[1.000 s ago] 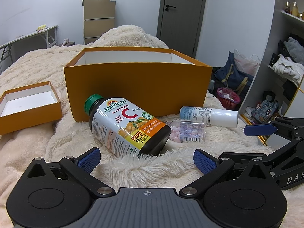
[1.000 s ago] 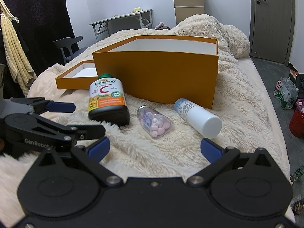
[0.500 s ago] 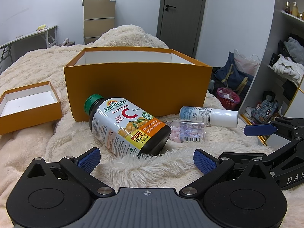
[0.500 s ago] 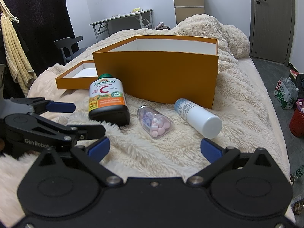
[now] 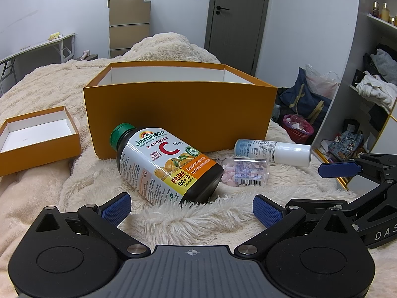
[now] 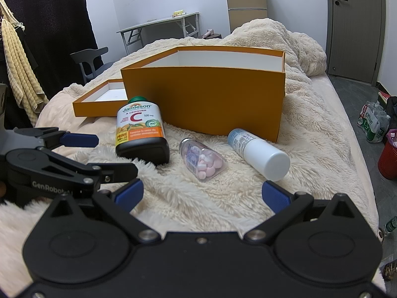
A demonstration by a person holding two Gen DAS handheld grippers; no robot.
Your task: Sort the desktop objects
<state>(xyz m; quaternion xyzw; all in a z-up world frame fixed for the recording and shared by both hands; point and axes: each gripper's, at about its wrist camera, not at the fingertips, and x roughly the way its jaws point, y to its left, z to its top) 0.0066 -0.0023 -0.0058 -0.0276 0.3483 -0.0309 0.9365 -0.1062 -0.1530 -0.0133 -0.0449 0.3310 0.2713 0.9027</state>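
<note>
My left tongs [image 5: 190, 207] and right tongs [image 6: 203, 193] both spread wide and empty, vitamin bottle [image 5: 165, 163], pill vial [image 5: 245, 171], white bottle [image 5: 273, 151] lying before orange box [image 5: 180, 113] on the bed's fleece blanket [image 5: 173, 219]

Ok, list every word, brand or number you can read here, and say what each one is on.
"Jamieson", "A CROQUER", "C", "500 mg", "PRIME 100+20", "360": label of the vitamin bottle.
"GenRobot": arm of the left gripper.
"DAS", cut off at the frame edge: arm of the right gripper.
Print on the white bottle: too small to read.
Barcode label on the pill vial: digits too blurred to read.
</note>
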